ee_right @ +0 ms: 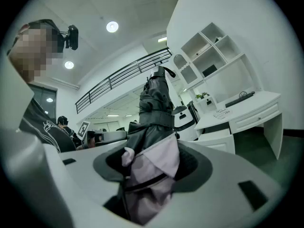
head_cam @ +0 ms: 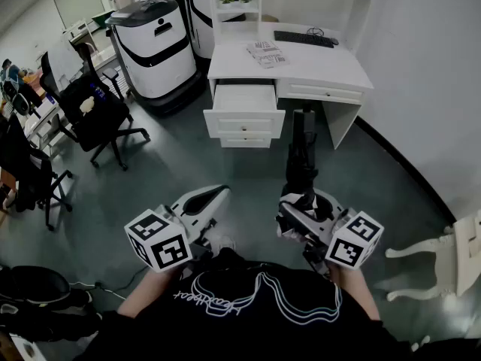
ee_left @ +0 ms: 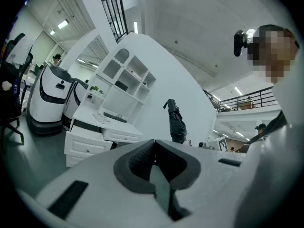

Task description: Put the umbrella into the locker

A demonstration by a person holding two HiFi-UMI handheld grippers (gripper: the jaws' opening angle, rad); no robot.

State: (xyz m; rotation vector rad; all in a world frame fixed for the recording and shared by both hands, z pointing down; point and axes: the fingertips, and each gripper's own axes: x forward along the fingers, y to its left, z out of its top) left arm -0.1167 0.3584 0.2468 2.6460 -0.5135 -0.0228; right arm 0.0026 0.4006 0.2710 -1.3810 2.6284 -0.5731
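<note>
1. Your right gripper (head_cam: 299, 203) is clamped on the folded black umbrella (head_cam: 301, 153), with the pads squeezing its pale fabric end.
2. The umbrella sticks out toward 12 o'clock, tip near the white desk (head_cam: 316, 70).
3. The open drawer (head_cam: 244, 100) sits at 11 o'clock from that tip.
4. Your left gripper (head_cam: 210, 201) has its pads together and nothing between them.

Folded umbrella (head_cam: 302, 150) in right gripper (head_cam: 301, 200)

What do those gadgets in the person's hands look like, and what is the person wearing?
Both the left tool and right tool are white shells with dark grey pads. Each carries a white cube printed with black square markers. The person wears a black shirt with white line art.
</note>
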